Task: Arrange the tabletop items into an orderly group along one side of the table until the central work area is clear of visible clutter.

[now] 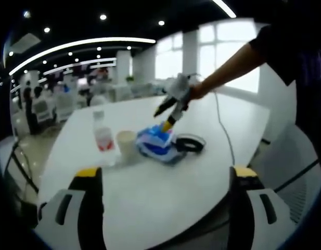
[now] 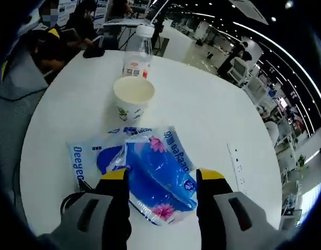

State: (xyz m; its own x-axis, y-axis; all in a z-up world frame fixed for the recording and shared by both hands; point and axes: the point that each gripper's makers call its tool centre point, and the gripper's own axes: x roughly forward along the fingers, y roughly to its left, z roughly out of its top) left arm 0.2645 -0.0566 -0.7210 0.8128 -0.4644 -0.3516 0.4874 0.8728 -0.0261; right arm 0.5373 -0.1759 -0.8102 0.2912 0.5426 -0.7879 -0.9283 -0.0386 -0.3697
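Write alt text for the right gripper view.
The right gripper, jaws open, hovers over a blue tissue pack on a round white table. Beyond the pack stand a paper cup and a clear water bottle; people sit at the far edge.

A blue-and-white tissue pack [image 2: 150,174] lies flat and crumpled at the lower centre of the right gripper view, printed side up. Just above it an open white paper cup [image 2: 133,97] stands upright, and beyond the cup stands a clear plastic bottle [image 2: 138,53] with a red label. A black coiled cable [image 1: 190,143] lies just right of the pack in the left gripper view.
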